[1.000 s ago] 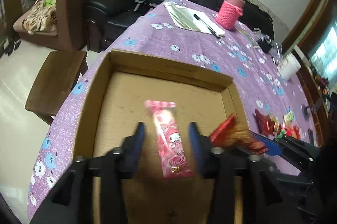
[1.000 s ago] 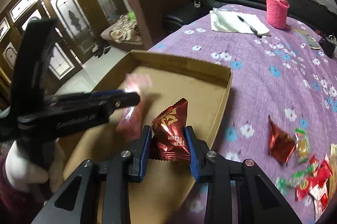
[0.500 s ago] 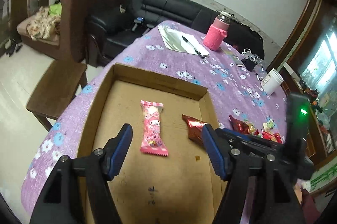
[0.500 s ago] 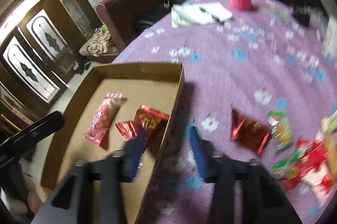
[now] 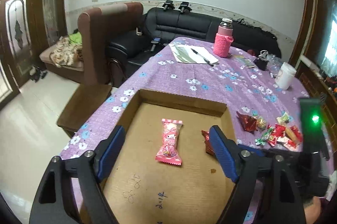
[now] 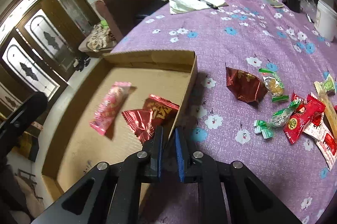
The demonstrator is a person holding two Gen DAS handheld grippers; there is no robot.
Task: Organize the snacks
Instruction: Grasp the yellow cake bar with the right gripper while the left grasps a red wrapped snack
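A shallow cardboard box [image 5: 134, 110] sits at the near left corner of a table covered by a purple flowered cloth [image 5: 210, 76]. Two snacks lie flat on the box floor. A pink wrapped snack [image 5: 169, 139] rests near the middle, lengthwise from near to far. A red foil packet [image 6: 152, 116] lies to its right, close against the right wall of the box; in the left wrist view only a sliver of it shows behind the right blue pad.

The left gripper [image 5: 167, 148] hangs over the box, and its jaws are opening. The pink snack appears in the gap between the blue pads, but it lies loose on the cardboard and neither pad touches it. The right gripper [image 6: 169, 152] points down over the right wall of the box, jaws drawn together with only a narrow slit between the pads and nothing in them.

On the cloth to the right of the box, well apart from it, the remaining snacks wait. A second red foil packet [image 6: 244, 86] lies nearest the box, with a scatter of small sweets [image 6: 294, 116] in green, red and white wrappers farther right.

At the far end of the table stand a bottle in a pink knitted sleeve [image 5: 223, 41], papers with a pen [image 5: 193, 53], and a white cup [image 5: 285, 76].
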